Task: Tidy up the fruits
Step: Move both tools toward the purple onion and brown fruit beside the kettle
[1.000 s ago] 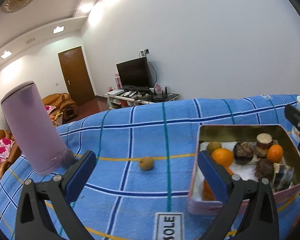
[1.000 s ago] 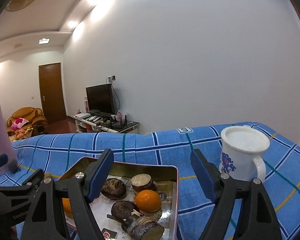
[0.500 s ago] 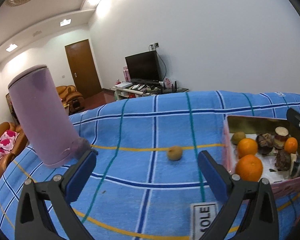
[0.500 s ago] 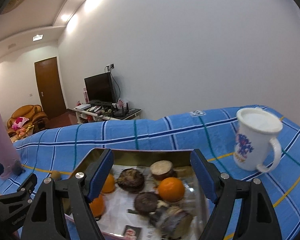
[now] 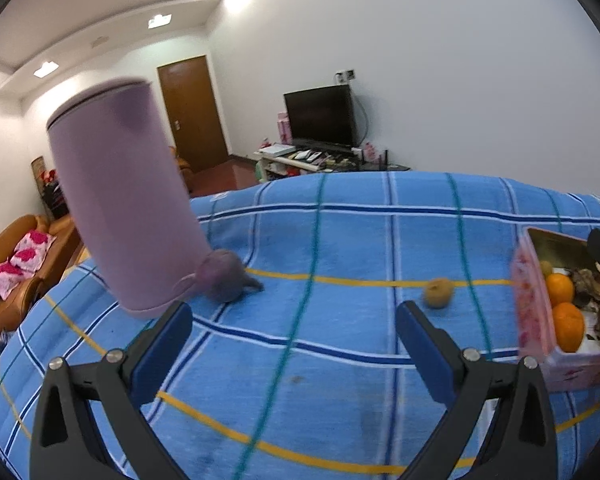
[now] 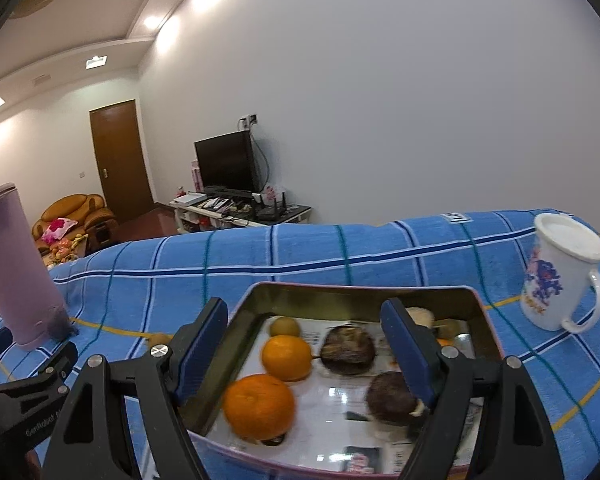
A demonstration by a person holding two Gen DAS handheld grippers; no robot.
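- Left wrist view: small brown fruit (image 5: 438, 292) lies alone on the blue checked cloth (image 5: 340, 240), near the yellow stripe; roundish, so long axis cannot be told; it sits beyond and just right of the right finger of the left claw (image 5: 292, 344), apart from it
- Pink tin (image 5: 534, 320) stands at the right edge on the cloth, well apart from the loose fruit; oranges (image 5: 568, 326) and dark brown pieces show inside
- Purple cylinder (image 5: 124, 216) stands on the cloth at left, leaning in the fisheye, top end up; blurred
- Room behind: white walls; brown door (image 5: 192, 116); television (image 5: 320, 116) on a low stand; orange sofa (image 5: 16, 256) at left
- Left claw: spread wide, released, holding nothing; both fingers clear of the cloth objects
- Right wrist view: tin (image 6: 364, 296) lies directly ahead, long side across the frame; holds two oranges (image 6: 286, 356), a small brown fruit (image 6: 285, 326) at the far left corner, dark lumps (image 6: 350, 348), paper lining
- White mug (image 6: 560, 276) with blue print stands on the cloth right of the tin, handle to the right
- Right claw (image 6: 304, 350): spread wide over the tin, released; grips nothing; whether its fingers touch the tin cannot be told
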